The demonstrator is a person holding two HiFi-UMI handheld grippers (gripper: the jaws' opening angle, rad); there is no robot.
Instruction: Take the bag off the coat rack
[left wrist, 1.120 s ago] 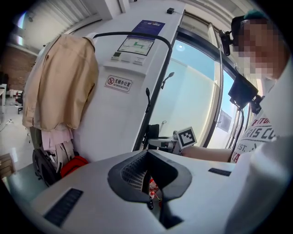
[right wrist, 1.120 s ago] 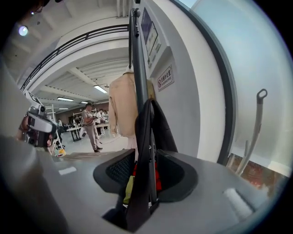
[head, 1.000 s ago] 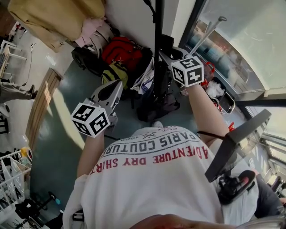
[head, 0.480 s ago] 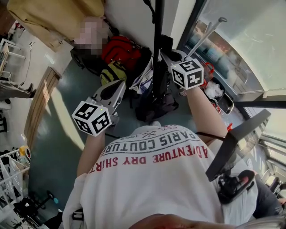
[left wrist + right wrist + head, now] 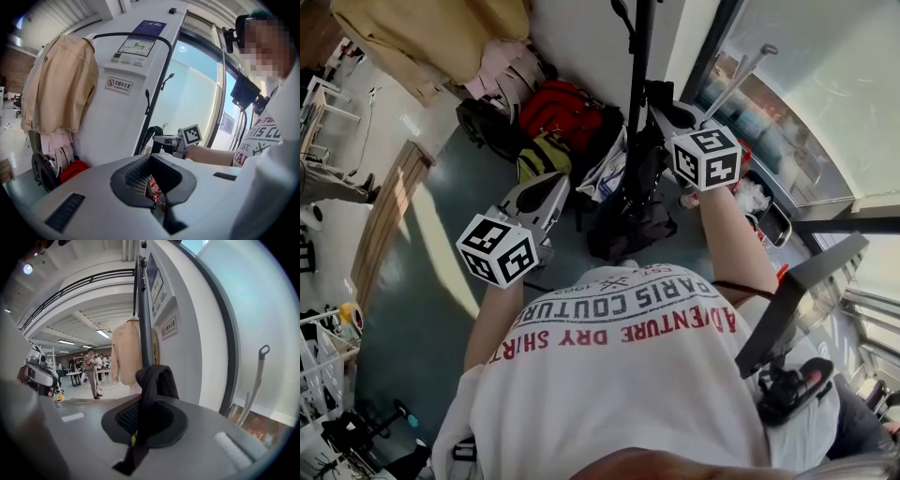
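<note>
Bags crowded round the coat rack pole point(image 5: 636, 103): a red bag point(image 5: 562, 108) at its 9 o'clock, a yellow-and-black one point(image 5: 542, 155) at 8, and a beige coat point(image 5: 422, 37) at 10. The black bag point(image 5: 628, 220) hung against the pole at 6 o'clock. The right hand-held gripper point(image 5: 143, 423) was clamped on its strap point(image 5: 152, 380). The left hand-held gripper point(image 5: 154, 202) hung at 8 o'clock, jaws together and empty. Both sat almost where they had a second before.

Head view: from above, steeply down past person's shirt point(image 5: 628, 366). Both gripper views: low, close, tilted upward. All three share the coat rack point(image 5: 637, 84).
</note>
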